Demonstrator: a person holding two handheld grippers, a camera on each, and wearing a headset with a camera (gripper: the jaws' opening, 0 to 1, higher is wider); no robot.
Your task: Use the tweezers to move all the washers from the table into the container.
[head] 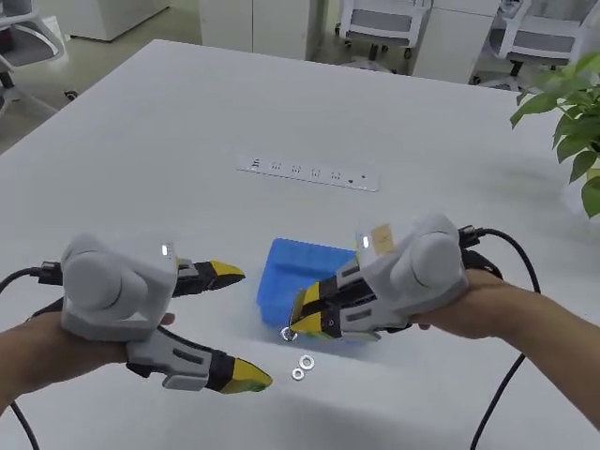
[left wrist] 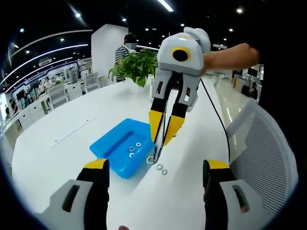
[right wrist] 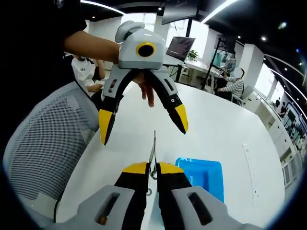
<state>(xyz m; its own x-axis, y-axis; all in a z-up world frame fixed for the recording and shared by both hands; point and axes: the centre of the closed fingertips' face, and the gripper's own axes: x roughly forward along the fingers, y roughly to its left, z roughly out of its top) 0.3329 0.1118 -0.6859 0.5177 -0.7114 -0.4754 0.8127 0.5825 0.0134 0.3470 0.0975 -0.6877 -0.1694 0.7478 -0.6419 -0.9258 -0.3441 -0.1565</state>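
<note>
The right hand (head: 478, 309) holds the right hand-held gripper (head: 305, 314) angled down and leftward toward the bench (head: 169, 122). The left hand (head: 37, 347) holds the left hand-held gripper (head: 239, 323) low over the bench, pointing right, level with the other.

The bench is white. A blue container (head: 281, 272) sits on it between the two units; three washers (left wrist: 132, 149) lie inside. Two loose washers (head: 303, 367) lie on the bench just beside the container's near edge. A recessed power strip (head: 307, 173) lies farther back. Office chairs (head: 380, 23) stand beyond the bench, and a potted plant (head: 572, 112) at its right edge.

The right hand-held gripper is clenched on metal tweezers (right wrist: 152, 148), which project past the yellow jaw tips. The tweezers' point meets a single washer (left wrist: 151, 160) at the container's near corner; whether this washer is lifted cannot be told. The left hand-held gripper is released, jaws spread wide, grasping nothing.
</note>
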